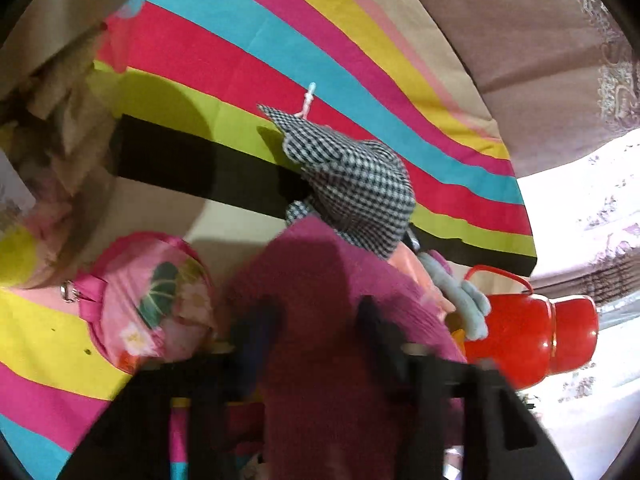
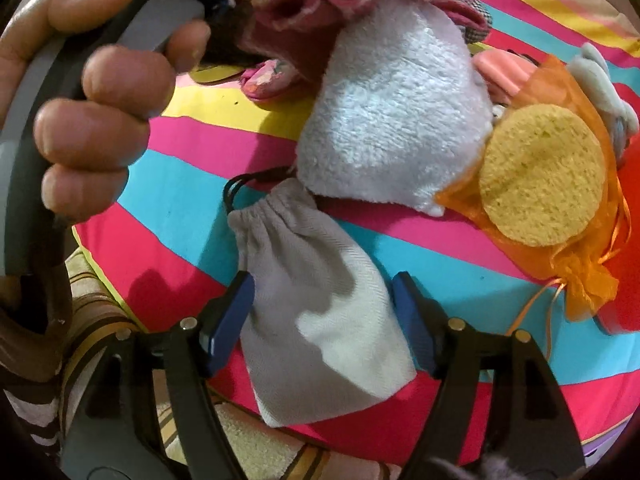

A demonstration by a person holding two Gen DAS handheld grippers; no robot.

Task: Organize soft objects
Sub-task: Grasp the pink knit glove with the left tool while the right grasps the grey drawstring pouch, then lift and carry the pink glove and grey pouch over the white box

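In the left wrist view my left gripper (image 1: pixel 316 320) is shut on a magenta knit cloth (image 1: pixel 320 280), which fills the space between its fingers. A checked fabric piece (image 1: pixel 356 184) lies just beyond it, and a pink floral round pouch (image 1: pixel 156 300) lies to its left. In the right wrist view my right gripper (image 2: pixel 324 300) is open, with its blue pads on either side of a grey drawstring pouch (image 2: pixel 312 304) lying on the striped cloth (image 2: pixel 180 168). A white fluffy pouch (image 2: pixel 396 120) and a yellow round sponge (image 2: pixel 542 176) on an orange organza bag (image 2: pixel 580 276) lie beyond.
A red flask (image 1: pixel 532 332) lies at the right in the left wrist view. A hand (image 2: pixel 100 100) holding the other gripper's grey handle fills the upper left of the right wrist view. A striped towel (image 2: pixel 104 320) lies under the cloth's near edge.
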